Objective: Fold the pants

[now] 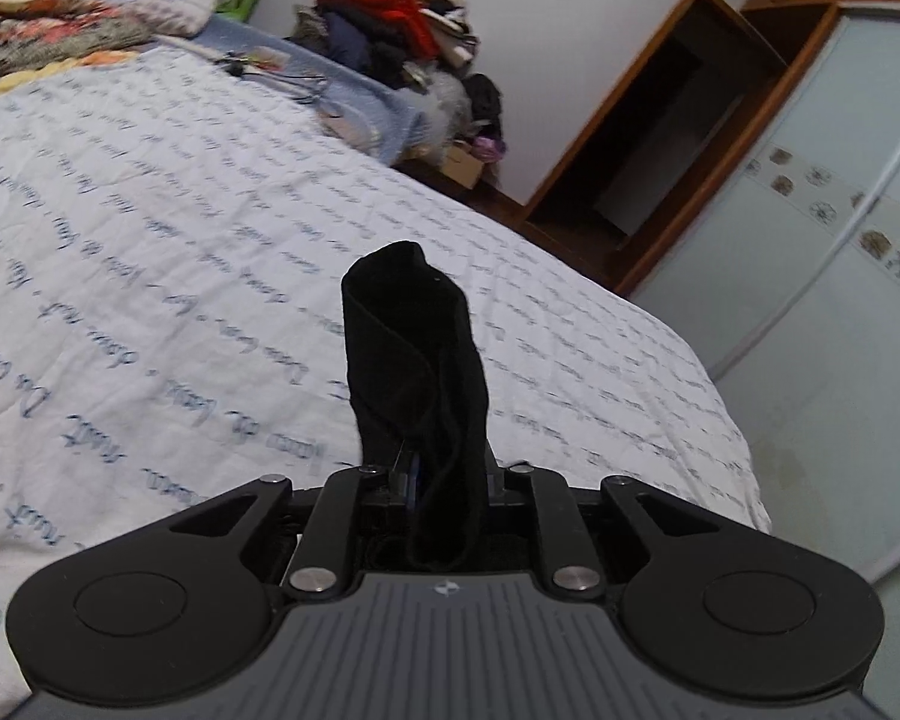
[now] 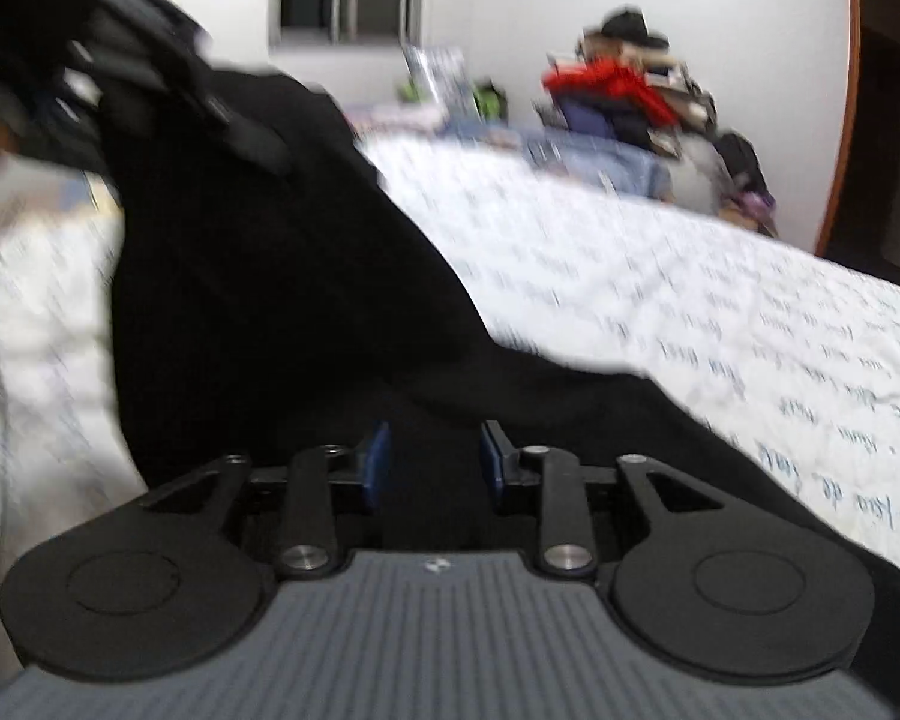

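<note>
While bunched, soft black pants (image 1: 414,372) drape limply.

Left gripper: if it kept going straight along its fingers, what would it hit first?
Probably the bed quilt. The left gripper is shut on a bunch of the black pants, which covers its centre line; beyond it only quilt shows. Depth is unclear.
</note>
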`<state>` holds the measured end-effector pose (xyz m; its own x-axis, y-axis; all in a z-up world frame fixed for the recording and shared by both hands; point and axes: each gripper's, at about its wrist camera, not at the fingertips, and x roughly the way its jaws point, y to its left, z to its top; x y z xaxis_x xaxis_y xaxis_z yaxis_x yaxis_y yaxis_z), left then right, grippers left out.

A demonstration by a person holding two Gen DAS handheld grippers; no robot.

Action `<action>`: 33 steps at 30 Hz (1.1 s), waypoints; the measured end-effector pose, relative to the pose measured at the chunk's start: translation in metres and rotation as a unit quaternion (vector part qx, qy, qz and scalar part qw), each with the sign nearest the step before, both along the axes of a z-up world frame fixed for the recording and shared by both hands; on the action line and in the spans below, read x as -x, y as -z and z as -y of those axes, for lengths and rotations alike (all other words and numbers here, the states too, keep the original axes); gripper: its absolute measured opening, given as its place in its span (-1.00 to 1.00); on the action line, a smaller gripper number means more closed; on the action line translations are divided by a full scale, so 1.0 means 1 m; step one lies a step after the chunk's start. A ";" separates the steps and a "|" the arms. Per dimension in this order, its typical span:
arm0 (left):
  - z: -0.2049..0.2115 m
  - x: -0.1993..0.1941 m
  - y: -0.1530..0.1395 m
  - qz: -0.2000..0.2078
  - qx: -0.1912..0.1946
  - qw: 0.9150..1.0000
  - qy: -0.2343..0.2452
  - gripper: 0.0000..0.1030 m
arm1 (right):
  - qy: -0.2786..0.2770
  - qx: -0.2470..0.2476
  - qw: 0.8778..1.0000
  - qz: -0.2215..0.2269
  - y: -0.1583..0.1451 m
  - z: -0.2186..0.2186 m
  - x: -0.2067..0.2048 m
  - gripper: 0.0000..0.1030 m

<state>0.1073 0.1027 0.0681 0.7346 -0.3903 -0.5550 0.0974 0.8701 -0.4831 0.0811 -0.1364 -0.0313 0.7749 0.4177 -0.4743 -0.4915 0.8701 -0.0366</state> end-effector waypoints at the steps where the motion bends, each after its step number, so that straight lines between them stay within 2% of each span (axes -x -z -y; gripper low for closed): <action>1: 0.009 0.001 -0.002 0.004 -0.004 1.000 0.011 -0.69 | -0.006 -0.013 1.000 0.013 -0.006 0.000 0.005 -0.43; 6: 0.059 0.009 -0.009 0.018 -0.035 0.997 0.062 -0.69 | -0.014 -0.057 0.996 0.068 -0.023 0.017 0.027 -0.43; 10: 0.091 0.014 -0.012 0.029 -0.054 0.994 0.095 -0.69 | 0.009 -0.067 0.994 0.085 -0.024 0.046 0.043 -0.43; 14: 0.125 0.017 -0.010 0.027 -0.060 0.990 0.128 -0.69 | 0.037 -0.094 0.992 0.080 -0.023 0.081 0.058 -0.43; 21: 0.191 0.025 -0.003 0.035 -0.070 0.982 0.174 -0.69 | 0.096 -0.111 0.986 0.085 -0.017 0.138 0.082 -0.43; 33: 0.301 0.028 0.034 0.019 -0.089 0.965 0.247 -0.69 | 0.221 -0.117 0.967 0.059 0.008 0.227 0.111 -0.36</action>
<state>0.0794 -0.1981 0.0337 0.5044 -0.5985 -0.6224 0.5364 0.7820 -0.3174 -0.0297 -0.3635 -0.0394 0.9452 0.1196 -0.3039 -0.0753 0.9853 0.1536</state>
